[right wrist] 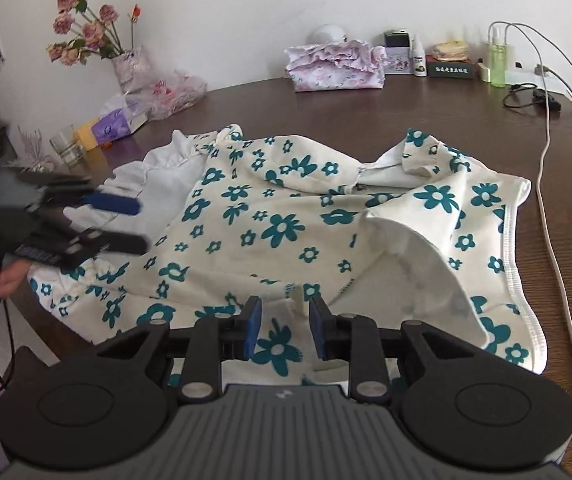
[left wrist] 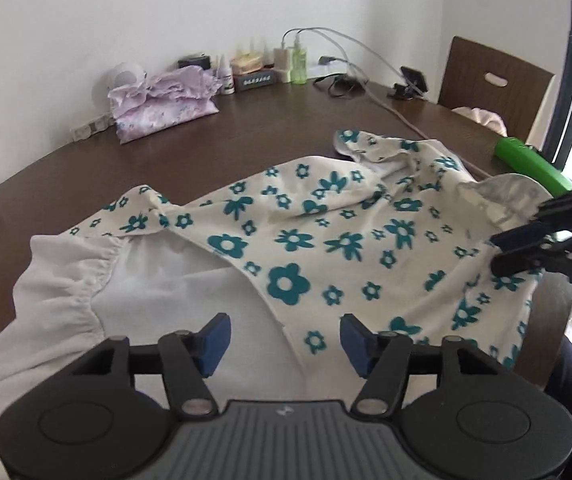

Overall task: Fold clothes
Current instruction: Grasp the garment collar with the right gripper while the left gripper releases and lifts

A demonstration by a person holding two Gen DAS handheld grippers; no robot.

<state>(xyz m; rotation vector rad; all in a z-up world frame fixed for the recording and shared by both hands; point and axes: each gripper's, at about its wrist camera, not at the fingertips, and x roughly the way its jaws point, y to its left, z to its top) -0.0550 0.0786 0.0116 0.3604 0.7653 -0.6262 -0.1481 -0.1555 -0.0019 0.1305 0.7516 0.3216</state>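
A cream garment with teal flowers [left wrist: 325, 236] lies crumpled on the dark wooden table [left wrist: 246, 136], with a white ruffled part [left wrist: 86, 288] at its left. It also shows in the right wrist view [right wrist: 286, 224]. My left gripper [left wrist: 285, 340] is open and empty above the garment's near edge; it shows from the side in the right wrist view [right wrist: 142, 224]. My right gripper [right wrist: 285, 328] is open, its fingers either side of a fold of the floral cloth; it shows at the right edge of the left wrist view [left wrist: 497, 252].
A folded pink garment [left wrist: 162, 104] lies at the back by the wall, among bottles [left wrist: 298, 62] and cables [left wrist: 369, 80]. A chair [left wrist: 493, 88] and a green tube [left wrist: 533, 164] are at the right. A flower vase [right wrist: 130, 68], bags and a glass [right wrist: 66, 146] stand at the left.
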